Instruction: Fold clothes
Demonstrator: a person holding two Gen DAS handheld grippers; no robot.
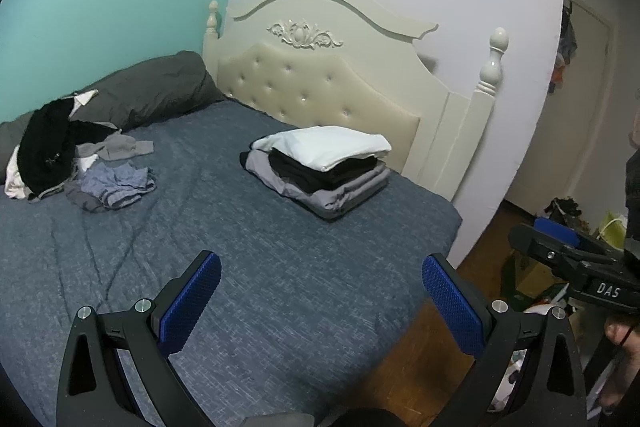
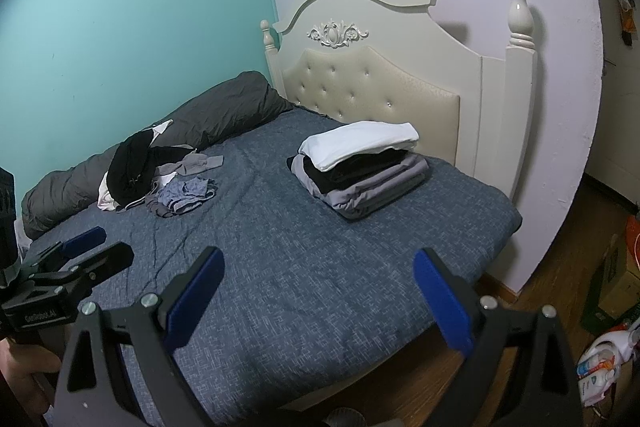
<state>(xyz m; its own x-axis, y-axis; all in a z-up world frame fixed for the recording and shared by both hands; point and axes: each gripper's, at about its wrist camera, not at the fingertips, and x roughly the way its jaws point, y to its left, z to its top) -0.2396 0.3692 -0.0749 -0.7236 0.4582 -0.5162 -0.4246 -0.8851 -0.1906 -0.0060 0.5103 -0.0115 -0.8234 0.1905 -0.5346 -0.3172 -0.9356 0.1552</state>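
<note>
Over on the left of the bed (image 1: 280,267), against the dark grey duvet roll (image 1: 152,87), sat the unfolded pile (image 1: 80,155): black garment (image 1: 44,147) on top, grey and blue-grey pieces spilling out toward me. Judged it light, limp, no stiffness; it would sag and drag neighbours along. Best pinch looked like the loose edge of the blue-grey piece (image 2: 184,193), clear of the black one. Couldn't tell what each garment was, or how many lay under the black. Mid-bed was bare sheet. Near the headboard (image 1: 320,87) sat the folded stack (image 2: 360,167), white on top, black and grey below. My left gripper (image 1: 320,287) had jaws wide, empty, well short of both heaps. My right gripper (image 2: 318,287) was the same: jaws wide, nothing held. Floor clutter at right was cut off.
</note>
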